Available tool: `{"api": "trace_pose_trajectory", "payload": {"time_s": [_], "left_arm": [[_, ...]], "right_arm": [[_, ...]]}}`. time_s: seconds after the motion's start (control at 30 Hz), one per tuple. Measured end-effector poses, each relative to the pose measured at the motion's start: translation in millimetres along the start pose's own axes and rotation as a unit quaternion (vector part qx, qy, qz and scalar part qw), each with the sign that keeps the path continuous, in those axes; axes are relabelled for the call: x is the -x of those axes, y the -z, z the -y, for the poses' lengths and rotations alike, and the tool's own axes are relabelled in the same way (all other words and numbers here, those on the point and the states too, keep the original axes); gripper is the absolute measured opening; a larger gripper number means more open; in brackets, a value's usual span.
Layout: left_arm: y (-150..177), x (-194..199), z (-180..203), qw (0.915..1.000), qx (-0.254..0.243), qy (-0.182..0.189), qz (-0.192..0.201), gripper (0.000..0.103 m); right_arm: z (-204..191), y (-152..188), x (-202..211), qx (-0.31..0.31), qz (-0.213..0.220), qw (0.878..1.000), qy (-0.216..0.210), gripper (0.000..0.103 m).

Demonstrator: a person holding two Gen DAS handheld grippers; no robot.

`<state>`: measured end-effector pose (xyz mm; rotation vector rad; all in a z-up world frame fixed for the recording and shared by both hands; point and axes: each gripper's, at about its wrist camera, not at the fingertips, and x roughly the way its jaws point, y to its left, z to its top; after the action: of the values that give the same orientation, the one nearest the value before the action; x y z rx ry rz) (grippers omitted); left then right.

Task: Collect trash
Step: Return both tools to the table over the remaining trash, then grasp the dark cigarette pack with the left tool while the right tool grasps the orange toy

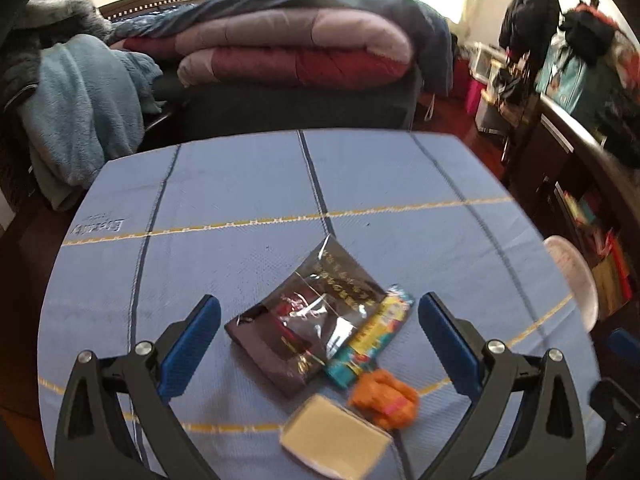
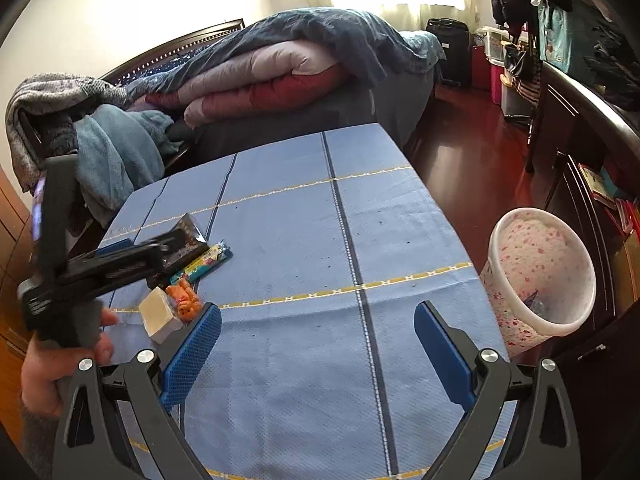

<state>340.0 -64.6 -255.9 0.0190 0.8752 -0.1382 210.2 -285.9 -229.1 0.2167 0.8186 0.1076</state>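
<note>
Left gripper point(image 1: 319, 320): jaws wide open, nothing gripped, above trash cluster at lower centre of left wrist view. Cluster on blue tablecloth point(image 1: 240, 184): dark foil wrapper point(image 1: 304, 320), colourful wrapper point(image 1: 372, 336) beside it, orange wrapper point(image 1: 384, 404), beige packet point(image 1: 336, 436). Right gripper point(image 2: 318, 334): jaws wide open, empty, over bare cloth. Floral bin point(image 2: 540, 276) at right edge of right wrist view, beside table.

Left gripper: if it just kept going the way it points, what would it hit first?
Probably the dark glossy snack wrapper, lying between the open left gripper's blue fingers on the blue tablecloth; depth is uncertain.
</note>
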Motion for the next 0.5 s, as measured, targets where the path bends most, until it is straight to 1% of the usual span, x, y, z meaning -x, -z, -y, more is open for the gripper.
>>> {"api": "trace_pose_trajectory", "payload": {"time_s": [0.17, 0.3, 0.4, 0.43, 0.47, 0.5], "left_arm": [[-3, -19, -3, 0.9999, -0.008, -0.003, -0.012, 0.099], [-4, -30, -3, 0.9995, -0.021, -0.009, -0.021, 0.099], [-4, -33, -3, 0.9995, -0.021, -0.008, -0.022, 0.098], [-3, -33, -4, 0.9996, -0.019, -0.006, -0.021, 0.091], [-2, -33, -6, 0.9996, -0.017, -0.004, -0.021, 0.076], [-2, -34, -7, 0.9996, -0.016, -0.006, -0.023, 0.072]], "right_arm": [[-7, -1, -9, 0.006, -0.008, 1.000, 0.001, 0.097], [-12, -1, -17, 0.010, -0.015, 1.000, -0.001, 0.097], [-18, -2, -20, 0.013, -0.017, 1.000, -0.003, 0.097], [-21, -2, -21, 0.014, -0.018, 1.000, -0.003, 0.097], [-23, -2, -22, 0.016, -0.018, 1.000, -0.003, 0.097], [-27, -2, -23, 0.019, -0.020, 1.000, -0.004, 0.097]]}}
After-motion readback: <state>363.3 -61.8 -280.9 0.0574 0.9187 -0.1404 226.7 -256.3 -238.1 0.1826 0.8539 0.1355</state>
